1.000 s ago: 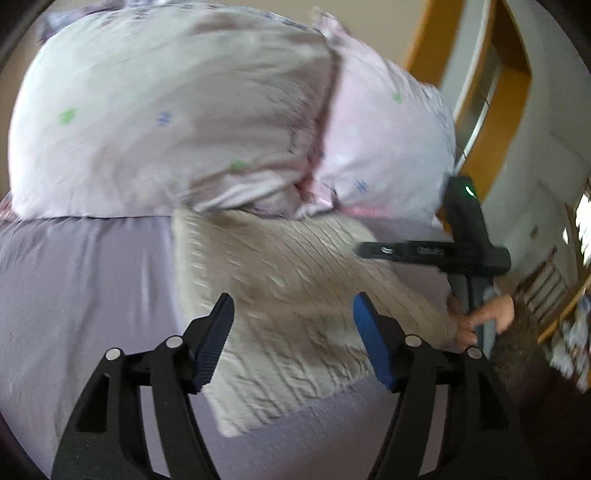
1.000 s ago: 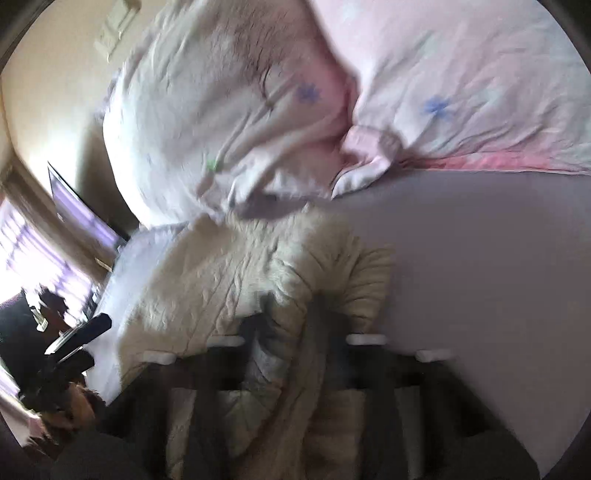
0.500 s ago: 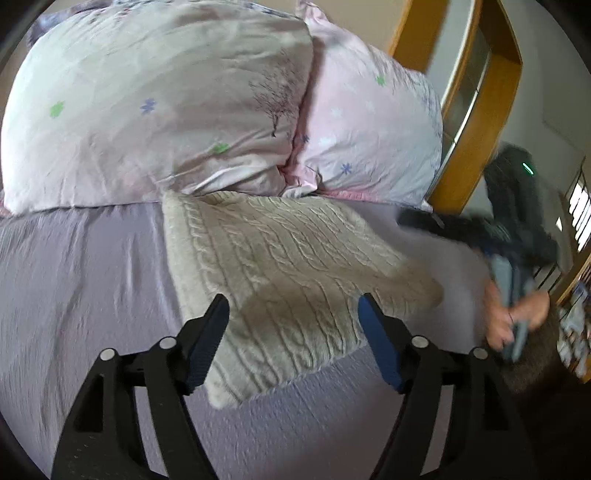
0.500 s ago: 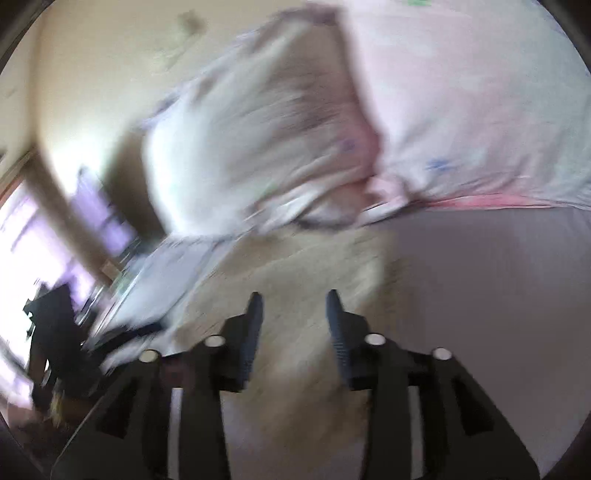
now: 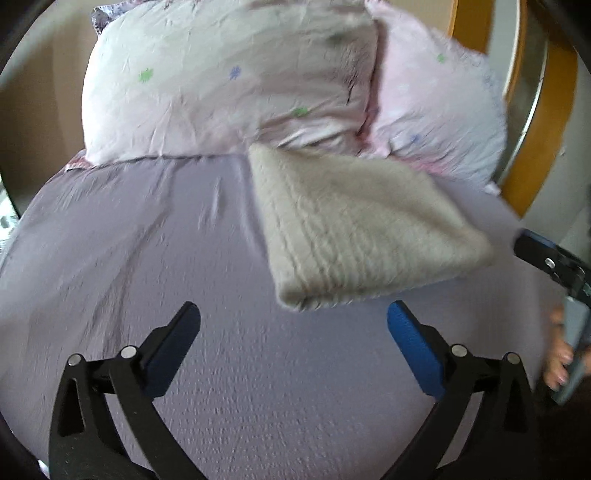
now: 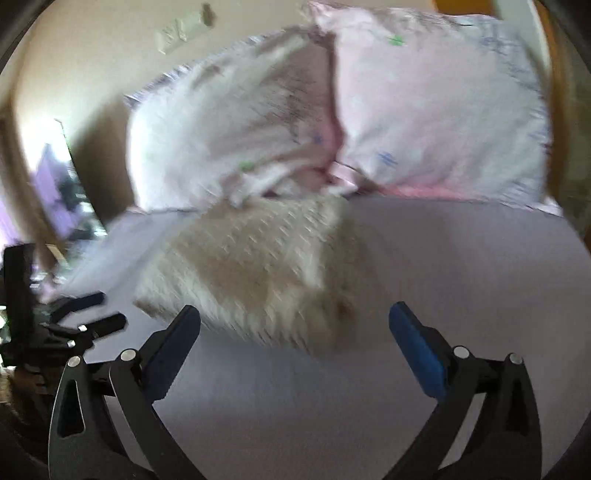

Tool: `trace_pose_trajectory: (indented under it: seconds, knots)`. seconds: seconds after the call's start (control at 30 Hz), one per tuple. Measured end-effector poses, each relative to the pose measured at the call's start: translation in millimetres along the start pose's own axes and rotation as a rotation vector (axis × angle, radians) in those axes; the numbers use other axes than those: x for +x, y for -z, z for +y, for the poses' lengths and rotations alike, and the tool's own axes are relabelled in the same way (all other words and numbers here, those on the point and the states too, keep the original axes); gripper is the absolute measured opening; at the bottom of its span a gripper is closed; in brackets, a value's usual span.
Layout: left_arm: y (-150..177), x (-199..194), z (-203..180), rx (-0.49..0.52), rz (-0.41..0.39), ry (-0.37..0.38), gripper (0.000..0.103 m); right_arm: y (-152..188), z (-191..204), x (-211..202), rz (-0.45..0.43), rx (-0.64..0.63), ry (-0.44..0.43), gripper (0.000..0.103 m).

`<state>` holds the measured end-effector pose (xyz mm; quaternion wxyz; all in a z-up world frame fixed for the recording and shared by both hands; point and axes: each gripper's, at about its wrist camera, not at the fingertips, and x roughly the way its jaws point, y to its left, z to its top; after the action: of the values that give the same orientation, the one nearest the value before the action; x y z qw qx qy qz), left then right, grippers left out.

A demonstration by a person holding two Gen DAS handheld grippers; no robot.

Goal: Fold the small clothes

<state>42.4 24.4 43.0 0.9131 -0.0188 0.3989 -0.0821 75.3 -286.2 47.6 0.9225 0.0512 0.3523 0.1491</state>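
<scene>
A cream cable-knit garment (image 5: 354, 225) lies folded flat on the lilac bed sheet (image 5: 147, 258), its far corner against the pillows; it also shows, blurred, in the right wrist view (image 6: 258, 269). My left gripper (image 5: 293, 332) is open and empty, hovering over bare sheet just in front of the garment's near corner. My right gripper (image 6: 294, 330) is open and empty, in front of the garment's near edge. The right gripper's tip shows at the right edge of the left wrist view (image 5: 546, 262). The left gripper shows at the left of the right wrist view (image 6: 66, 321).
Two pale pink pillows (image 5: 229, 81) (image 5: 436, 110) stand along the head of the bed behind the garment. A wooden door frame (image 5: 535, 122) rises at the right. A wall with a switch plate (image 6: 184, 33) is behind the pillows.
My right gripper let go of the garment, opened wide and pulled back. My left gripper drew back toward the near side of the bed. The garment now lies folded and still.
</scene>
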Motion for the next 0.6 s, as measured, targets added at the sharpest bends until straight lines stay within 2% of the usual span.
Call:
trace_pose_trajectory:
  seconds: [0.1,0.27,0.43,0.6]
  knots:
    - [3,18,-4,0.009,0.059,-0.035,0.101,16,10,19,0.082,-0.024,0.093,0.102]
    - [10,31,-7,0.028,0.084,-0.067,0.101,30,22,41,0.171,-0.034,0.091,0.102]
    - [11,39,-7,0.034,0.121,-0.083,0.101,37,32,61,0.243,-0.04,0.148,0.102]
    - [12,42,-11,0.057,0.133,-0.11,0.101,41,35,61,0.25,-0.046,0.16,0.102]
